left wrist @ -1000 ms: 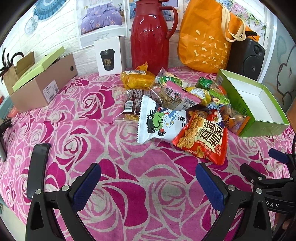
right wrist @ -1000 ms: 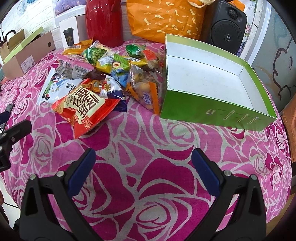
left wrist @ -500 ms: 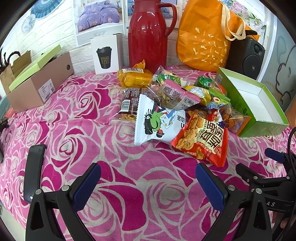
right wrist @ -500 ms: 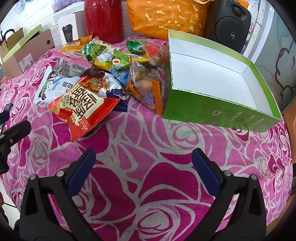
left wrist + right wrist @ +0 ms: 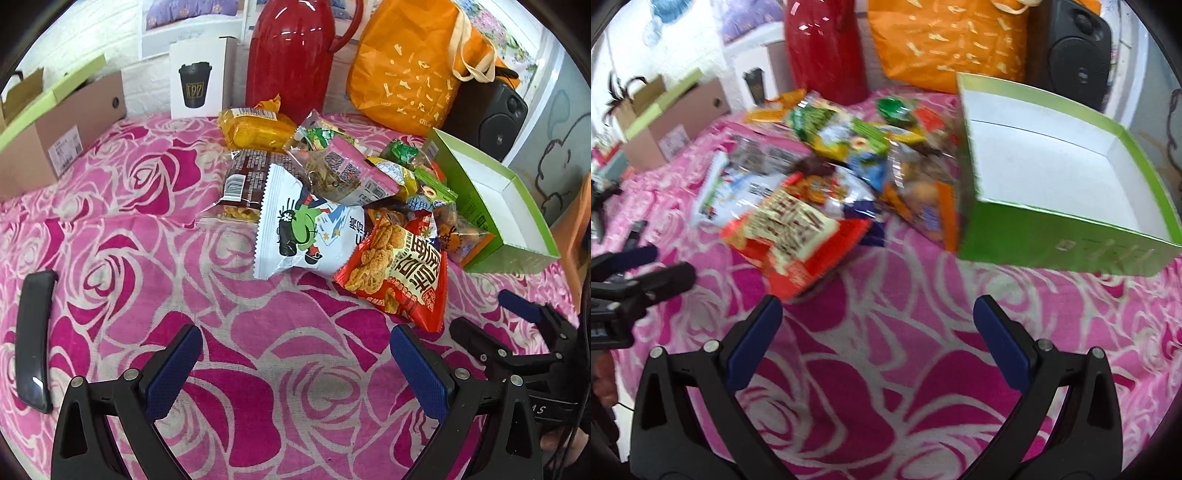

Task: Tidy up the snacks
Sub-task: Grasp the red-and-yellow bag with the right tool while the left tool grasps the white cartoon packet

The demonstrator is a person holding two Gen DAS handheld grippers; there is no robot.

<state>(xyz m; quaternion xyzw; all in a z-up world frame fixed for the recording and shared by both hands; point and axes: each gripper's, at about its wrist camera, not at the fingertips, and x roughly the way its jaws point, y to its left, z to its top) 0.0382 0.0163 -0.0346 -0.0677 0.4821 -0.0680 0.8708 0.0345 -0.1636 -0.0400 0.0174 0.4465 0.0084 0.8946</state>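
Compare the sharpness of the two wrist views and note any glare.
Left wrist view: sharp, print on the red snack bag readable, white glare streaks on the red thermos. Right wrist view: motion-blurred, the same bag's lettering smeared, green box edges soft. Both bend straight lines at the rim.

Both claws look the same: the left claw (image 5: 295, 363) and right claw (image 5: 877, 332) have chunky black plastic arms with triangular cutouts, silver screws (image 5: 460, 373) at the joints, and blue ribbed pads (image 5: 1001, 343) on the fingers.
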